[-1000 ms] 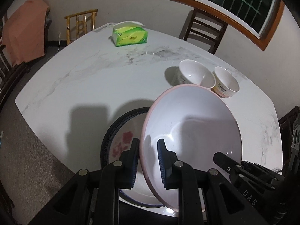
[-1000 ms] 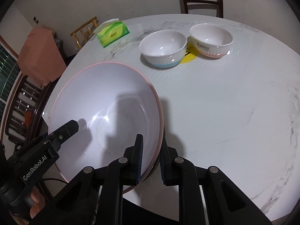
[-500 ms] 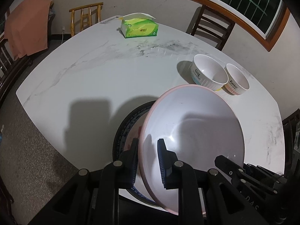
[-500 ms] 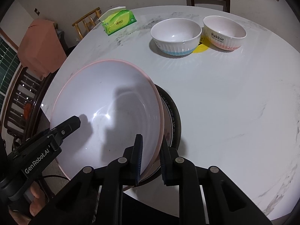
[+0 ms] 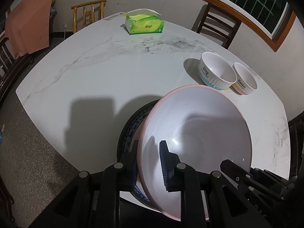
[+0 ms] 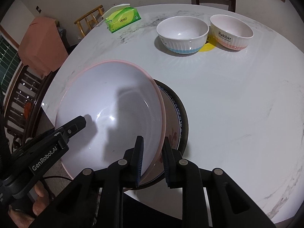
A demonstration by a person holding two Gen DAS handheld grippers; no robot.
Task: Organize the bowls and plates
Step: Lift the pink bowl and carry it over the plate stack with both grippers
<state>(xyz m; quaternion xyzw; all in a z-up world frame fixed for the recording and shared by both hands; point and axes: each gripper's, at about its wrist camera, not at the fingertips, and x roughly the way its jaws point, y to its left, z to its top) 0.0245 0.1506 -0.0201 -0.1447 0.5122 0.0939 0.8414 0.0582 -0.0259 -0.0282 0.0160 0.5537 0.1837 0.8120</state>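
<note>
While stacking, both grippers (image 5: 149, 163) (image 6: 152, 157) clamped bowl (image 5: 199, 129) by opposite rims | tilted over plate (image 6: 180, 117) | to nest it.

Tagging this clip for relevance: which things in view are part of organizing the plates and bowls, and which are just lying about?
Part of the job:
- pink-rimmed plate, gripped at opposite rims by the left gripper and right gripper
- blue-patterned plate under it
- Dog bowl
- Rabbit bowl

Lying about:
- green tissue pack
- yellow sticker between the bowls
- orange cloth over a chair
</note>
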